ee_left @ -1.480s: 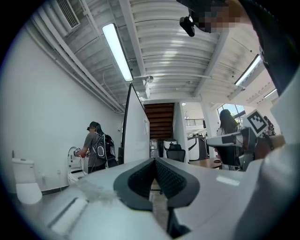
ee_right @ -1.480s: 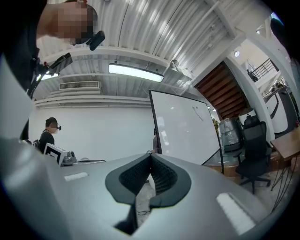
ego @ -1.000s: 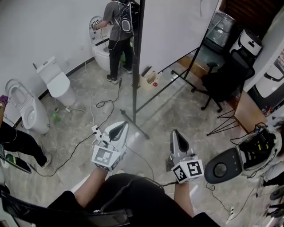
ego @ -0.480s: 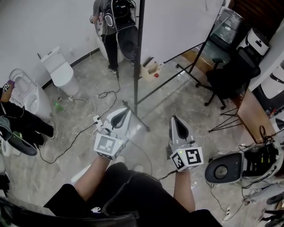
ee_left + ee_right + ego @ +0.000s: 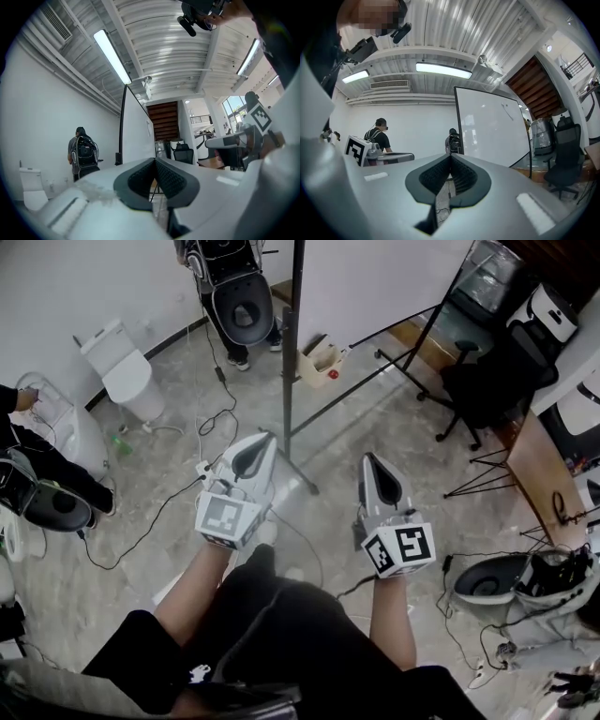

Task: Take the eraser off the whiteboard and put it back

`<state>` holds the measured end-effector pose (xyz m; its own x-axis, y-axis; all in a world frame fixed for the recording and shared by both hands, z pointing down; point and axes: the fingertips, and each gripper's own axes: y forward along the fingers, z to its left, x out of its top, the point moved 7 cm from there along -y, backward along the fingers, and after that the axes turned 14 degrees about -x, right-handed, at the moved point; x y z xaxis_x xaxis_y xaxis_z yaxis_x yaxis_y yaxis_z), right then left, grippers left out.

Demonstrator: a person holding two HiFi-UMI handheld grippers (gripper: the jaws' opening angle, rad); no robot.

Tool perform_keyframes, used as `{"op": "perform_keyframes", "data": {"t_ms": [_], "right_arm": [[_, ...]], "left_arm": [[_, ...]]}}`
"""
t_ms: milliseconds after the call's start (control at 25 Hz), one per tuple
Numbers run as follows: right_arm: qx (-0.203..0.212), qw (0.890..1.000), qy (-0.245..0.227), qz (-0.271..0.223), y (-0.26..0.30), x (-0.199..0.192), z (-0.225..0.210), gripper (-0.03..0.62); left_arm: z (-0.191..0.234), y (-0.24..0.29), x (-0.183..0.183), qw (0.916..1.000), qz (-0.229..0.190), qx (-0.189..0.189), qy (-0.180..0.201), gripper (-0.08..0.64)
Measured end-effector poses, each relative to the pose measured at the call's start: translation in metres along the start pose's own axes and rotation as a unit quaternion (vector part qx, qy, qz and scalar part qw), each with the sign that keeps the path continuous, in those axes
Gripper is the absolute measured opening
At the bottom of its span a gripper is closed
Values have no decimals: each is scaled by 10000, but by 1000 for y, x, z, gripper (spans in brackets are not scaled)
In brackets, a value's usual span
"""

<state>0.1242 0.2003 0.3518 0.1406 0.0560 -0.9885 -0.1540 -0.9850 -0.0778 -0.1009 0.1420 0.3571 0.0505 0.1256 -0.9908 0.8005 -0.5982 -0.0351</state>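
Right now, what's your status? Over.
Left tongs shut, empty; right tongs shut, empty. Whiteboard ahead, eraser not in sight. Stand foot and floor cables lie between.

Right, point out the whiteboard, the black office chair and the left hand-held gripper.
whiteboard (image 5: 492, 126): right gripper view, white face.
black office chair (image 5: 486, 382): head view, seat.
left hand-held gripper (image 5: 265, 439): head view, closed tips.
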Motion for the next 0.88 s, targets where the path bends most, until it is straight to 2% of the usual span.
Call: {"op": "perform_keyframes", "data": {"t_ms": [280,640,880], "right_arm": [[-122,9999,-7,42,36,1,-5,9],[-237,9997,-70,43,98,0,-2,9],[-421,9991,-105,37,133,-8,1,9]], "left_arm": [[30,29,-7,9998,-21,-214,-59,5],[96,56,-16,9994,-46,-272,-221,5],[130,70,-35,9987,-18,-440,-261,4]]}}
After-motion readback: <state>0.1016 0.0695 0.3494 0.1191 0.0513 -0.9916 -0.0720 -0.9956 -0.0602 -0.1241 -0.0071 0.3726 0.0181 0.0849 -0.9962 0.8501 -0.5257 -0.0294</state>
